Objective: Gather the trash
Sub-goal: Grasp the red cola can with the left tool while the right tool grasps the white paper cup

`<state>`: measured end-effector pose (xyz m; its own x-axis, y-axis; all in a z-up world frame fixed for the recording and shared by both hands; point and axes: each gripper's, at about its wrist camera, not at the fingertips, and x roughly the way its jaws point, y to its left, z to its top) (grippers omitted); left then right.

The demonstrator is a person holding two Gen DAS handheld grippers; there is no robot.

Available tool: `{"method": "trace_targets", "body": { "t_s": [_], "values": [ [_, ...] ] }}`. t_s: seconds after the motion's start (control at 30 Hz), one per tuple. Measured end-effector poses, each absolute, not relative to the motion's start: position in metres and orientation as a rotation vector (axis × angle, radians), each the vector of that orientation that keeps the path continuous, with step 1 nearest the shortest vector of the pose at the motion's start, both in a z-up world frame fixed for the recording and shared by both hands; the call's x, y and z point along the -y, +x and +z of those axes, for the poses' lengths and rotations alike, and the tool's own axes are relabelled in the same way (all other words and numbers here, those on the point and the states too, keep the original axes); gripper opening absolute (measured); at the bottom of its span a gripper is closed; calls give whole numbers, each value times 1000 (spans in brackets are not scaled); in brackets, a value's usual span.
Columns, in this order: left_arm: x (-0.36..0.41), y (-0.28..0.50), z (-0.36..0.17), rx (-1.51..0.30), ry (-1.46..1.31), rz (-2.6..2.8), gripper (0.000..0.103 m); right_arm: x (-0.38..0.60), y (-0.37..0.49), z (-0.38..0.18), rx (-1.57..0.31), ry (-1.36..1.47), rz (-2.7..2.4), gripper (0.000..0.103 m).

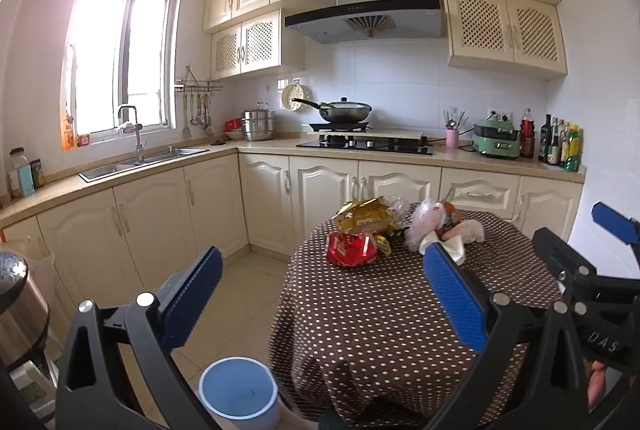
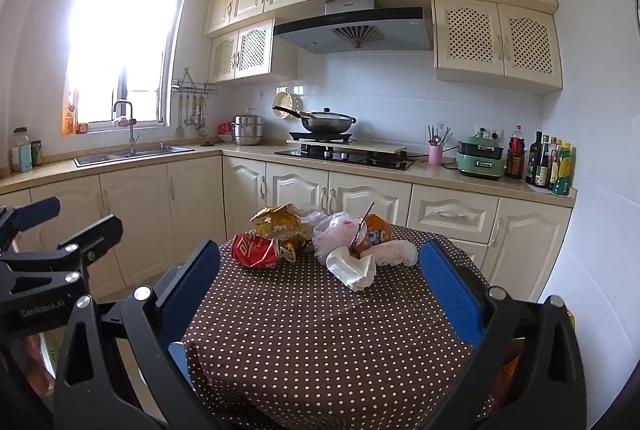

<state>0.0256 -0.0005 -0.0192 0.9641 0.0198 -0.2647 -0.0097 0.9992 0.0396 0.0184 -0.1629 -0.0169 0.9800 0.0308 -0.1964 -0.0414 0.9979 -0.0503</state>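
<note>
A round table [image 2: 320, 342] with a dotted brown cloth is sitting in the kitchen. The trash pile [image 2: 316, 242] is lying at its far side, stretching left to right. A blue bin [image 1: 239, 392] is standing on the floor beside the table. The left gripper [image 1: 326, 296] and right gripper [image 2: 320, 290] are hanging wide apart, holding nothing.

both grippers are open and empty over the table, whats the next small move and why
Probably ease the right gripper forward toward the crumpled white paper, the nearest piece of the trash pile on the dotted tablecloth. Both grippers are open, holding nothing, and short of the pile. The blue bin stands on the floor beside the table, below the left gripper, ready for the drop.
</note>
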Motion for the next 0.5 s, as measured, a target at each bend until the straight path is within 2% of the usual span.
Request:
{"method": "trace_targets", "body": {
  "t_s": [0.13,0.23,0.5],
  "values": [
    [-6,53,-25,-301,45,3,98,170,40,-23,-214,-49,17,96],
    [-8,92,-41,-400,34,-47,98,181,63,-35,-248,-55,-23,96],
    [7,196,-89,-612,58,-107,98,219,163,-76,-448,-62,-82,96]
  ]
}}
